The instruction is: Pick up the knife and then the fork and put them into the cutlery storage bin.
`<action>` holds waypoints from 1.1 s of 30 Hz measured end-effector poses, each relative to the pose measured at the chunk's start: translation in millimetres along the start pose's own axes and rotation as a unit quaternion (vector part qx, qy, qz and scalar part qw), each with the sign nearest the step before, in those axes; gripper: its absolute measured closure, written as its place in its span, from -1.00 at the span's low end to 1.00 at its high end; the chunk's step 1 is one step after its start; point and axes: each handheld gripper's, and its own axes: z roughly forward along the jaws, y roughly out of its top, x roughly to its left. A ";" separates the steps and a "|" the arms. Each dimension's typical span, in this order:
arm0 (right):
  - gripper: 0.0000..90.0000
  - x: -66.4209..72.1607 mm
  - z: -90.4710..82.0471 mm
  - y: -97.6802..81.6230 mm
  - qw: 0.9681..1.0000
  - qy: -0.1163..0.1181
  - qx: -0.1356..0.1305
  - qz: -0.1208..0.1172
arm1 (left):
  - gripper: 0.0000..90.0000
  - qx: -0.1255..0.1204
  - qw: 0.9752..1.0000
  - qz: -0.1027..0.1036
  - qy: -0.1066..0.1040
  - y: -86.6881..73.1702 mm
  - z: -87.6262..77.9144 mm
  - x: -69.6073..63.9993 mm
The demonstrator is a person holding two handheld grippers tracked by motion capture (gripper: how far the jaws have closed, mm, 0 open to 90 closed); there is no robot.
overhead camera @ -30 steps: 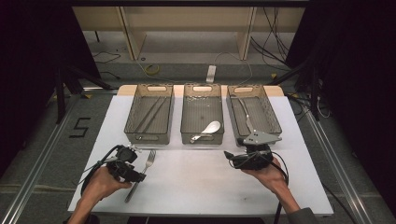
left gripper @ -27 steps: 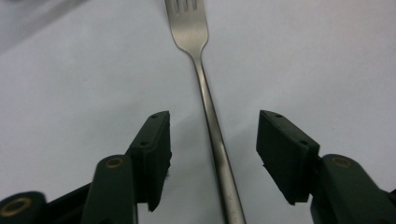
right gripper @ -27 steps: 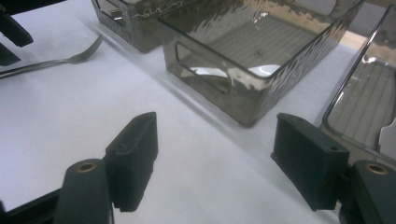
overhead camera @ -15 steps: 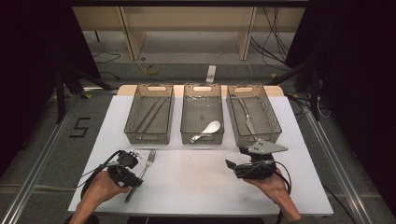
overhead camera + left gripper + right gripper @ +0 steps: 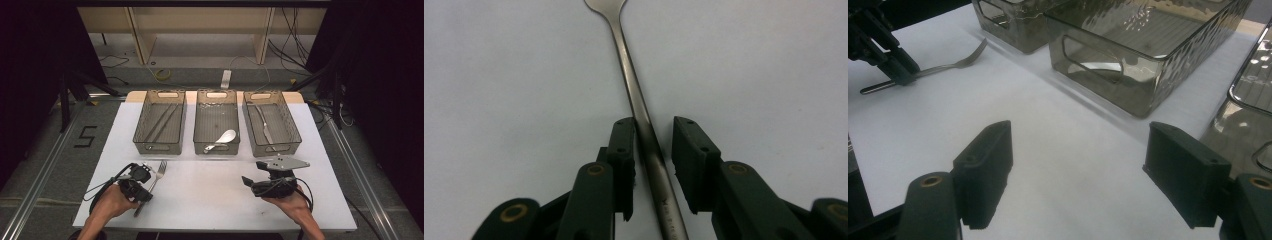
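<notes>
A metal fork (image 5: 159, 172) lies on the white table (image 5: 210, 205) at the front left, tines toward the bins. My left gripper (image 5: 148, 187) is low over its handle. In the left gripper view the fork (image 5: 629, 65) runs between the jaws of the left gripper (image 5: 653, 145). The jaws have just been closing; the left pad is at the handle and a gap shows at the right pad. My right gripper (image 5: 247, 184) hovers at the front right, pointing left. In its own view the right gripper (image 5: 1080, 165) is open with only bare table between the jaws.
Three clear smoky bins stand in a row at the back. The left bin (image 5: 159, 148) holds thin sticks, the middle bin (image 5: 216, 149) a white spoon (image 5: 220, 140), and the right bin (image 5: 274, 148) a knife (image 5: 262, 125). The right gripper view shows the fork (image 5: 948, 65) and left gripper (image 5: 893, 67) far off.
The left gripper's jaws have narrowed around the fork handle while the left hand stayed put. The right hand has drifted a little toward the table's near edge.
</notes>
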 end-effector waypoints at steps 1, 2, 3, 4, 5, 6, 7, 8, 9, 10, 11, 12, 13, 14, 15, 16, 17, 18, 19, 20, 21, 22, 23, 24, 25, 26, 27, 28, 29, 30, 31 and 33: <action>-0.38 0.1 0.0 0.0 1.000 0.000 0.000 0.000 | 0.57 -0.001 1.000 -0.001 0.001 0.0 0.4 0.0; -0.38 0.2 0.0 0.0 1.000 -0.001 0.000 -0.001 | 0.58 -0.002 1.000 -0.002 0.000 -0.4 0.5 0.6; -0.38 0.2 0.3 -0.1 1.000 0.000 0.000 -0.001 | 0.59 -0.003 1.000 -0.003 -0.001 -0.6 0.6 1.0; -0.38 0.2 0.4 -0.1 1.000 0.001 0.001 -0.002 | 0.60 -0.004 1.000 -0.004 -0.001 -0.8 0.7 1.1; -0.38 0.4 0.6 -0.1 1.000 0.000 0.002 -0.003 | 0.62 -0.004 1.000 -0.005 -0.001 -1.0 0.6 1.5; -0.38 0.7 0.7 -0.1 1.000 0.000 0.002 -0.004 | 0.64 -0.002 1.000 -0.002 0.001 -1.1 0.4 1.7; -0.38 0.9 0.9 0.0 1.000 0.001 0.002 -0.004 | 0.66 -0.003 1.000 0.000 0.002 -1.1 0.5 1.3; -0.37 1.0 0.7 0.1 1.000 0.001 0.001 -0.005 | 0.66 -0.005 1.000 -0.001 0.004 -1.1 0.7 0.5; -0.37 1.1 0.5 0.2 1.000 0.001 0.001 -0.005 | 0.67 -0.003 1.000 0.003 0.004 -1.0 0.5 0.2; -0.37 1.1 0.4 0.3 1.000 0.001 0.001 -0.005 | 0.68 -0.005 1.000 0.004 0.004 -1.0 0.7 -0.3; -0.36 1.3 0.5 0.4 1.000 0.002 0.001 -0.005 | 0.71 -0.006 1.000 0.006 0.002 -0.9 0.8 -0.5; -0.36 1.4 0.8 0.4 1.000 0.002 0.001 -0.006 | 0.77 -0.006 1.000 0.008 0.001 -0.9 0.8 -0.7; -0.36 1.6 1.1 0.4 1.000 0.002 0.002 -0.006 | 0.80 -0.007 1.000 0.009 0.002 -0.9 0.8 -1.2; -0.36 1.9 1.4 0.4 1.000 0.002 0.003 -0.006 | 0.80 -0.007 1.000 0.009 0.002 -1.0 0.8 -1.2; -0.36 2.0 1.6 0.5 1.000 0.002 0.004 -0.007 | 0.80 -0.009 1.000 0.009 0.000 -1.3 0.8 -0.8; -0.36 2.2 1.6 0.5 1.000 0.002 0.004 -0.007 | 0.81 -0.008 1.000 0.011 -0.004 -1.7 0.4 0.9; -0.36 2.2 1.5 0.5 1.000 0.002 0.004 -0.009 | 0.81 -0.013 1.000 0.007 -0.011 -2.5 0.3 2.8; -0.36 2.3 1.4 0.6 1.000 0.003 0.004 -0.009 | 0.81 -0.016 1.000 0.004 -0.015 -3.1 0.4 3.9; -0.36 2.4 1.4 0.6 1.000 0.002 0.004 -0.009 | 0.81 -0.018 1.000 0.003 -0.018 -3.3 0.3 5.1; -0.36 2.4 1.4 0.7 1.000 0.002 0.003 -0.008 | 0.81 -0.019 1.000 0.003 -0.021 -3.2 0.2 5.7; -0.36 2.4 1.4 0.7 1.000 0.003 0.003 -0.008 | 0.81 -0.023 1.000 0.001 -0.021 -3.0 0.4 5.4; -0.36 2.4 1.5 0.8 1.000 0.003 0.003 -0.008 | 0.82 -0.022 1.000 0.003 -0.020 -2.5 0.3 5.0; -0.36 2.5 1.5 0.8 1.000 0.003 0.003 -0.008 | 0.82 -0.024 0.999 0.004 -0.025 -1.8 -0.1 5.2; -0.36 2.6 1.4 0.9 1.000 0.004 0.003 -0.008 | 0.82 -0.030 0.999 0.003 -0.033 -1.2 -0.5 5.0; -0.36 2.8 1.3 1.0 1.000 0.005 0.002 -0.008 | 0.82 -0.032 0.999 0.006 -0.037 -0.8 -1.1 4.1; -0.36 2.9 1.3 1.0 1.000 0.005 0.002 -0.008 | 0.82 -0.034 0.999 0.011 -0.036 -0.3 -2.1 3.5; -0.36 3.0 1.5 1.0 1.000 0.006 0.002 -0.009 | 0.82 -0.035 0.999 0.010 -0.039 0.2 -2.3 2.6; -0.36 3.4 1.8 1.1 1.000 0.006 0.002 -0.008 | 0.82 -0.030 0.999 0.015 -0.042 0.8 -2.2 2.0; -0.36 3.8 2.1 1.2 1.000 0.007 0.002 -0.008 | 0.82 -0.030 0.998 0.019 -0.043 1.3 -2.1 1.0; -0.36 4.1 2.5 1.2 1.000 0.008 0.003 -0.010 | 0.82 -0.031 0.998 0.020 -0.047 1.8 -2.5 -0.1; -0.36 4.6 2.7 1.4 1.000 0.009 0.004 -0.010 | 0.82 -0.036 0.998 0.022 -0.054 2.7 -3.7 -1.1; -0.36 5.6 3.0 1.6 1.000 0.011 0.003 -0.011 | 0.82 -0.041 0.997 0.024 -0.059 3.9 -6.7 -2.0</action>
